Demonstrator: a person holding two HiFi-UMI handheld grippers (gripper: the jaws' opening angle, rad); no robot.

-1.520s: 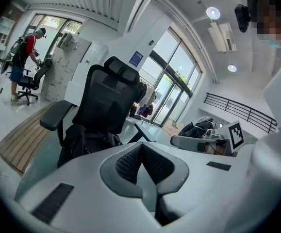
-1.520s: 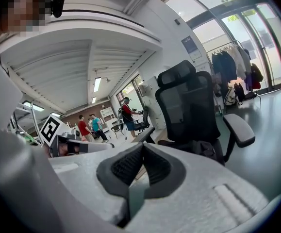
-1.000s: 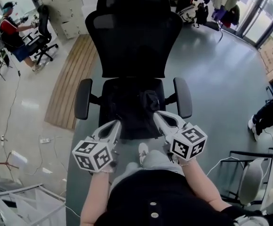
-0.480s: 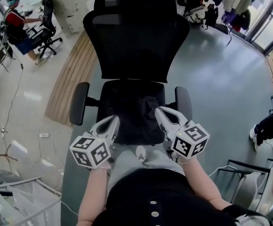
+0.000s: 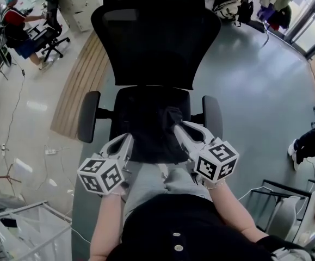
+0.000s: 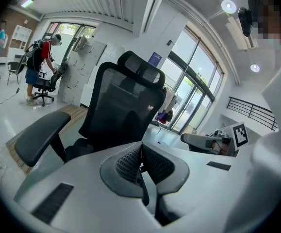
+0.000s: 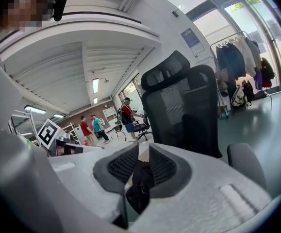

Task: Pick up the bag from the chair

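1. Two grippers reach over the front edge of the chair [image 5: 152,42], which stands at my 12 o'clock with its backrest facing me.
2. My left gripper [image 5: 128,138] has its fingers pressed together with nothing between them. Its tips hover over the front left part of the seat [image 5: 138,105].
3. My right gripper [image 5: 174,127] has its fingers slightly apart; they have just been opening.
4. The bag [image 5: 170,115] is black and lies on the black seat, right of the middle. It is at about 2 o'clock from my left fingertips, and my right fingertips are right against its near side.
5. In the right gripper view a dark fold of the bag shows low in the slot between the pads [image 7: 125,163]. I cannot see the pads pressing on it.
6. The two armrests stand at 9 o'clock [image 5: 88,116] and 3 o'clock [image 5: 212,116] of the seat, both outside my grippers.
7. Far off at 10 o'clock a person in a red top [image 5: 13,29] stands by another chair.
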